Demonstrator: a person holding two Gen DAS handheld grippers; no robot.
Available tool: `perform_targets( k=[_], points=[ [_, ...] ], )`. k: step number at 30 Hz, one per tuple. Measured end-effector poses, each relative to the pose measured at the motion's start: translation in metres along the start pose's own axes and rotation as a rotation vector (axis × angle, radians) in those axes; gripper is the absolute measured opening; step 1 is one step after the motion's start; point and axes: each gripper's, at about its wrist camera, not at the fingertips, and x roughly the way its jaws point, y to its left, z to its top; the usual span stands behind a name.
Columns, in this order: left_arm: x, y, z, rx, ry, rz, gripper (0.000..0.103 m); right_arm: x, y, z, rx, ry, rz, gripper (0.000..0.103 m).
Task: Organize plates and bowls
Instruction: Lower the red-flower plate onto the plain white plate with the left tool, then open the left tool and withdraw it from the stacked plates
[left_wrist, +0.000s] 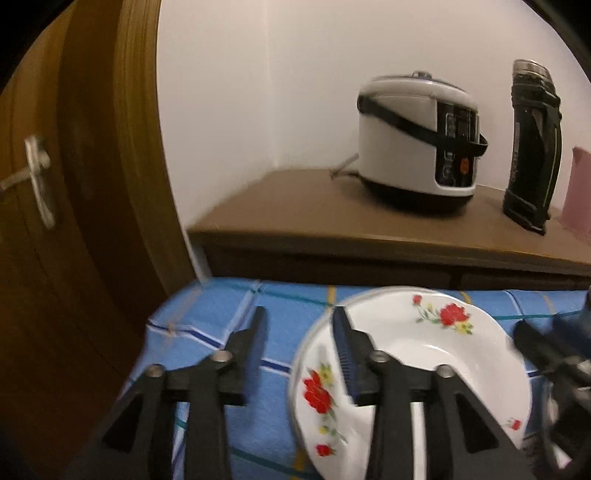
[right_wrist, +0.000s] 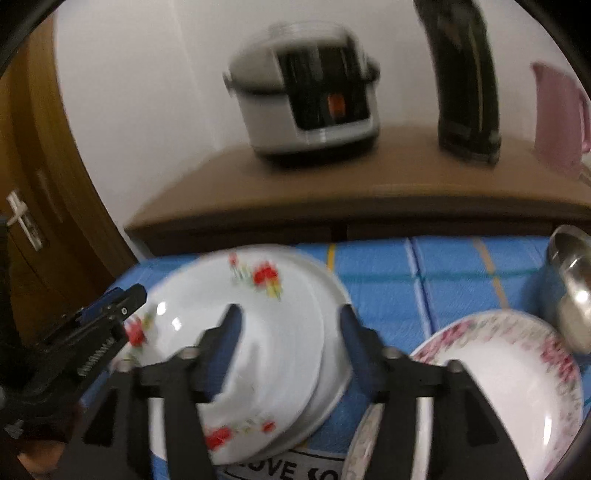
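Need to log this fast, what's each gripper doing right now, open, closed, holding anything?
Left gripper: open, straddling the rim of the red-flowered plate, not gripping.
Right gripper: open, straddling the same plate's rim, not gripping.

This is a room in a home, used for meals. A white electric rice cooker with a black handle and control panel (left_wrist: 419, 140) stands on a brown wooden sideboard (left_wrist: 295, 214) against a plain white wall, beside a tall black thermos jug (left_wrist: 532, 147) and a pink plastic pitcher (right_wrist: 557, 122). A brown wooden door with a silver lever handle (left_wrist: 35, 177) is at the left. In front, a desk under a blue checked tablecloth (left_wrist: 207, 332) carries white floral-printed plates (right_wrist: 280, 325) and a shiny steel bowl (right_wrist: 572, 288).
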Motion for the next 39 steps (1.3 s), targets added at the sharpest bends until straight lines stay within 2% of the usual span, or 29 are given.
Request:
perform_targets(
  k=[2,4,12,15,16,18,21,24,30,39],
  points=[
    [-0.001,0.0,0.0,-0.003,-0.007,-0.011,0.047,-0.016,0.005,0.0,-0.025,-0.083,-0.012,0.082],
    [-0.001,0.004,-0.001,-0.024,-0.001,-0.024,0.047,-0.024,0.007,-0.002,-0.038,-0.12,-0.023,0.084],
    [0.0,0.018,-0.002,-0.087,0.01,-0.002,0.048,-0.033,0.012,-0.009,-0.054,-0.15,-0.046,0.085],
    [-0.001,0.018,-0.003,-0.09,0.009,0.007,0.049,-0.042,0.01,-0.016,-0.055,-0.163,-0.045,0.089],
    [-0.002,0.018,-0.003,-0.09,0.004,0.014,0.05,-0.045,0.008,-0.018,-0.05,-0.166,-0.041,0.089],
    [-0.005,0.017,-0.004,-0.088,-0.008,0.032,0.06,-0.051,0.005,-0.021,-0.041,-0.174,-0.033,0.09],
    [-0.008,0.016,-0.004,-0.084,-0.019,0.065,0.061,-0.057,0.003,-0.024,-0.04,-0.187,-0.041,0.09],
    [-0.009,0.017,-0.007,-0.108,0.01,0.102,0.061,-0.062,0.001,-0.025,-0.036,-0.194,-0.042,0.09],
    [-0.024,0.005,-0.016,-0.088,0.03,0.108,0.061,-0.078,-0.009,-0.03,-0.019,-0.228,-0.059,0.09],
    [-0.054,-0.016,-0.029,-0.093,0.057,0.057,0.061,-0.108,-0.029,-0.036,0.02,-0.276,-0.066,0.09]
  ],
)
